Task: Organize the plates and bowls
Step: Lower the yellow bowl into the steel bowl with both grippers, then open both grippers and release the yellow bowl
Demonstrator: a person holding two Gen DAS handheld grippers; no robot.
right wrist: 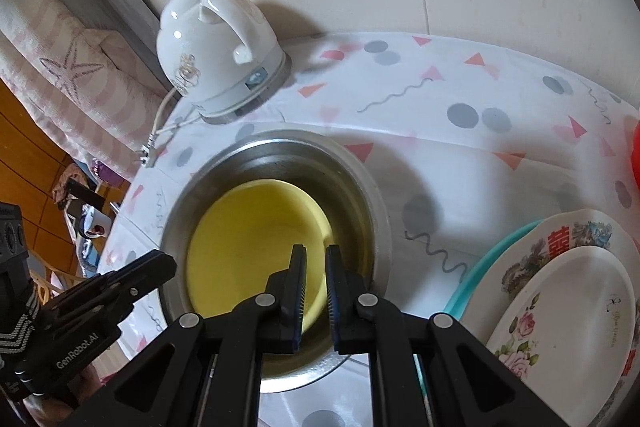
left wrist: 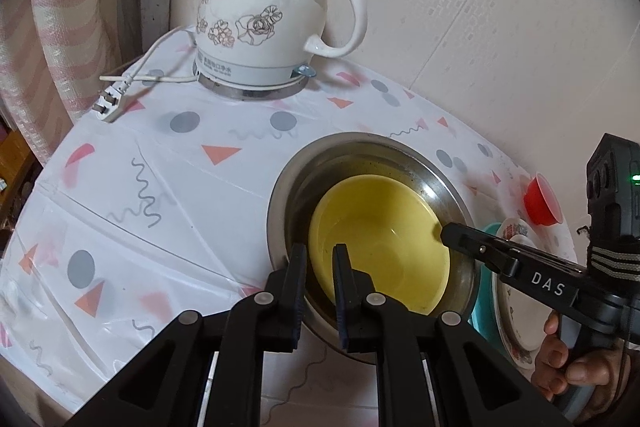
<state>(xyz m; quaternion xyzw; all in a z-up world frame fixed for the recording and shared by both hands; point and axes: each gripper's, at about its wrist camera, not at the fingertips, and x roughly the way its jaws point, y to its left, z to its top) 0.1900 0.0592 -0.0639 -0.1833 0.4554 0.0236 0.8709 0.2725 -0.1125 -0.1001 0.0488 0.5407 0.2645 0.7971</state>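
A yellow bowl sits tilted inside a steel bowl on the patterned tablecloth; both also show in the right wrist view, yellow bowl in steel bowl. My left gripper hovers at the steel bowl's near-left rim, jaws slightly apart, holding nothing. My right gripper is over the yellow bowl's right rim, jaws a little apart; whether they touch the rim is unclear. Stacked floral plates rest on a teal plate to the right.
A white ceramic kettle with cord and plug stands at the table's back by the wall. A red cup sits at the right. A curtain hangs to the left, beyond the table edge.
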